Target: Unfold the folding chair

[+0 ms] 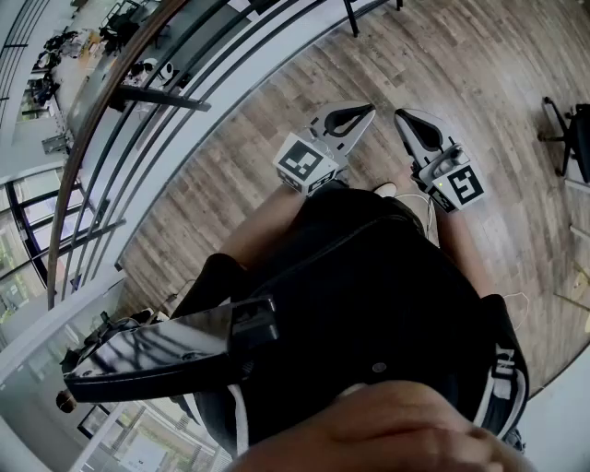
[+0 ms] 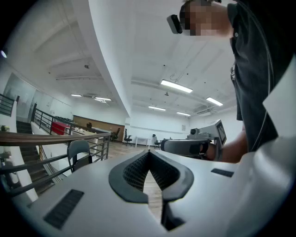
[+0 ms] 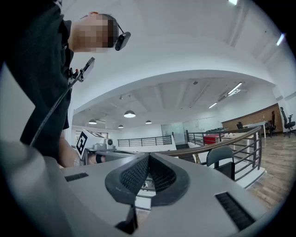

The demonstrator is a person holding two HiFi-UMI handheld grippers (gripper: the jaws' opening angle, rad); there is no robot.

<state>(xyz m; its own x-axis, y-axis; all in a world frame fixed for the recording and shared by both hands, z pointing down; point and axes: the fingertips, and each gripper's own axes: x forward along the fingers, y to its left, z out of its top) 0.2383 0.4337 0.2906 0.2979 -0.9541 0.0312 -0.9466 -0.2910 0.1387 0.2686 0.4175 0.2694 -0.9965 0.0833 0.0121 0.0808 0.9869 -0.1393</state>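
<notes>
Head view: a wooden floor (image 1: 461, 74) fills most of the frame, bounded on the left by a curved railing (image 1: 120, 101) with a wooden handrail. The person's dark shirt (image 1: 369, 313) takes up the lower middle.

The folding chair (image 2: 78, 152) stands on the floor just beside the railing. The left gripper view shows it left of centre, and the right gripper view shows it right of centre (image 3: 221, 158). In the head view only its dark legs (image 1: 350, 17) show at the top edge. It has a grey back. Whether it is folded or opened out cannot be judged at this range. It is well apart from both grippers, and nothing touches it.

The left gripper (image 1: 365, 112) and the right gripper (image 1: 404, 117) are held level in front of the body, near each other, with tips angled inward. The left jaws are together with nothing between them (image 2: 149, 155). The right jaws are likewise closed and empty (image 3: 149, 159).
</notes>
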